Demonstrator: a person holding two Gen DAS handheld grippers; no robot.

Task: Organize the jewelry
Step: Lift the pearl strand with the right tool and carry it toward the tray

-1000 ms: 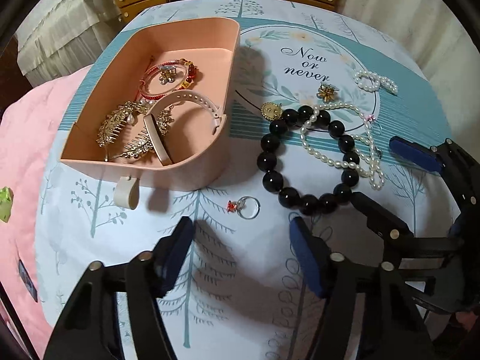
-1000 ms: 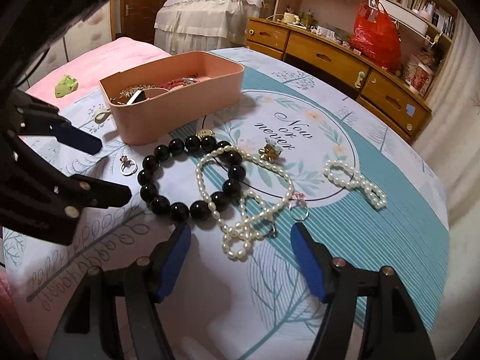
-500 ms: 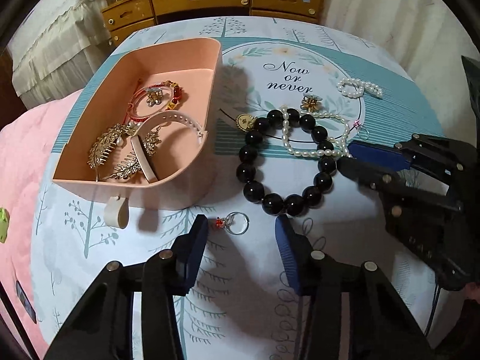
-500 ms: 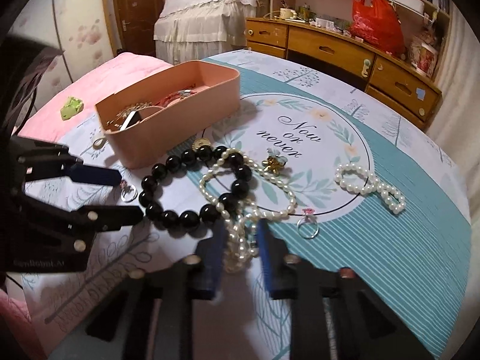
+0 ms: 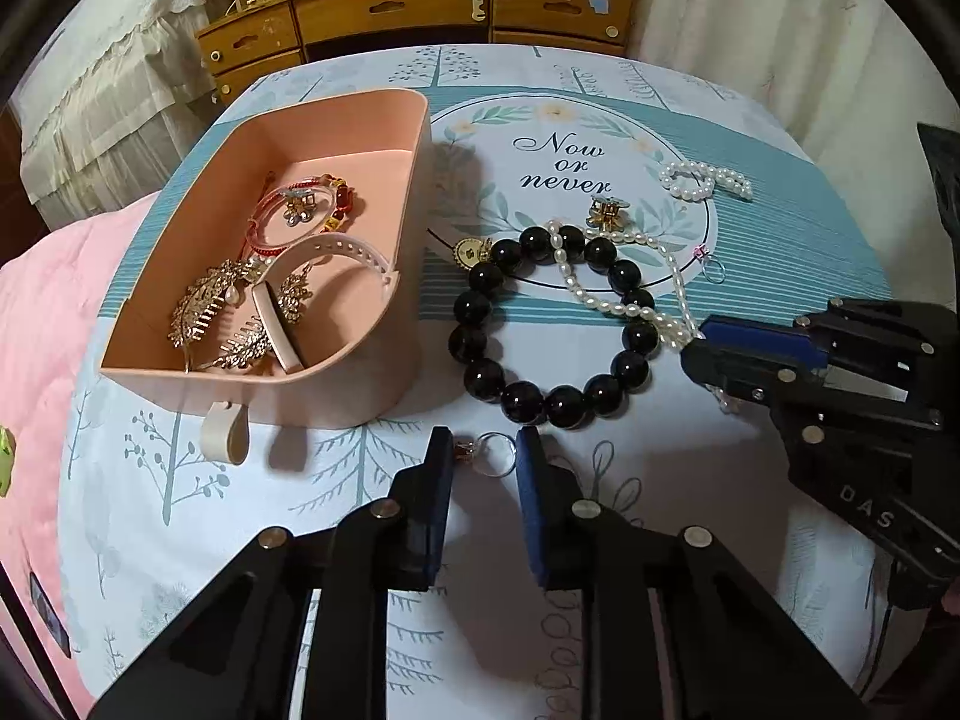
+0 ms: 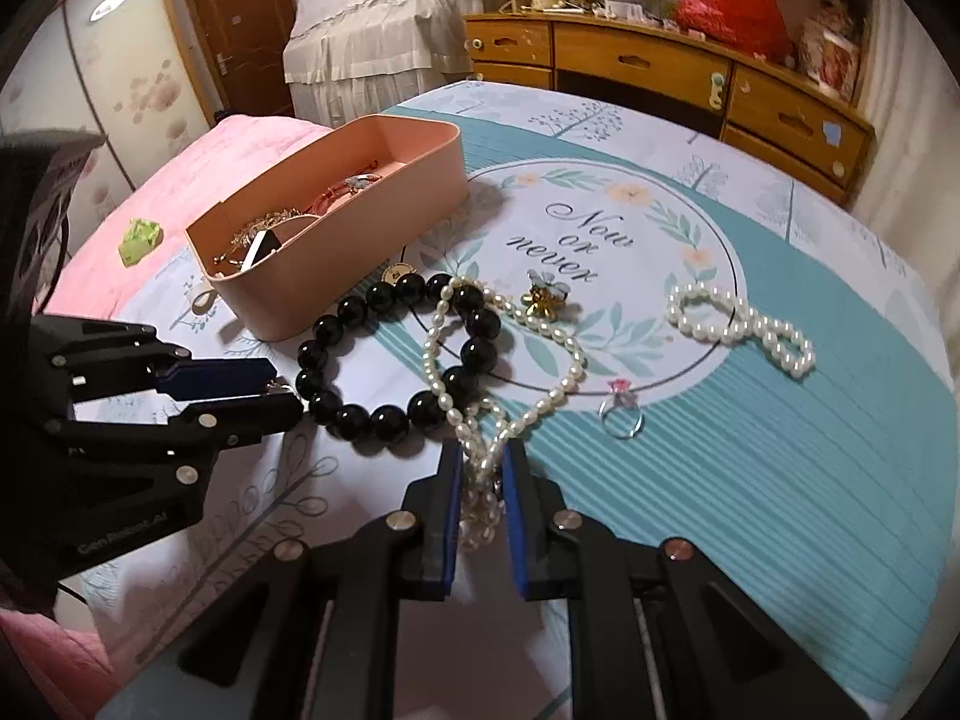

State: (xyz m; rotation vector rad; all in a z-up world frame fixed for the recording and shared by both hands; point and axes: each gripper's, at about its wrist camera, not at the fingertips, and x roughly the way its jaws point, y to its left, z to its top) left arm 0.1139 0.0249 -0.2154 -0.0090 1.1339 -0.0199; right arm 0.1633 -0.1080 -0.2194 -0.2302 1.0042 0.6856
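Note:
On the printed cloth, my left gripper (image 5: 483, 450) points steeply down with its jaws closing, and the blue pads touch both sides of a silver ring with a red stone (image 5: 498, 455). My right gripper (image 6: 483, 456) is also closing, its pads pinching the bunched near end of a long pearl necklace (image 6: 437, 372). That necklace lies across a black bead bracelet (image 6: 384, 423). The pink box (image 5: 372, 372) stands to the left and holds a red bangle, gold hair combs and a white band. The right gripper (image 5: 696, 348) shows at the right in the left wrist view.
A pink-stone ring (image 6: 621, 408), a gold flower piece (image 6: 543, 294), a gold coin charm (image 5: 471, 252) and a small pearl bracelet (image 6: 738, 324) lie loose on the cloth. A pink blanket (image 5: 42, 312) lies left, and a wooden dresser (image 5: 420, 6) stands behind.
Both grippers have narrowed from wide open. The left came forward until the red-stone ring sat between its pads. The right closed on the pearl necklace's near end.

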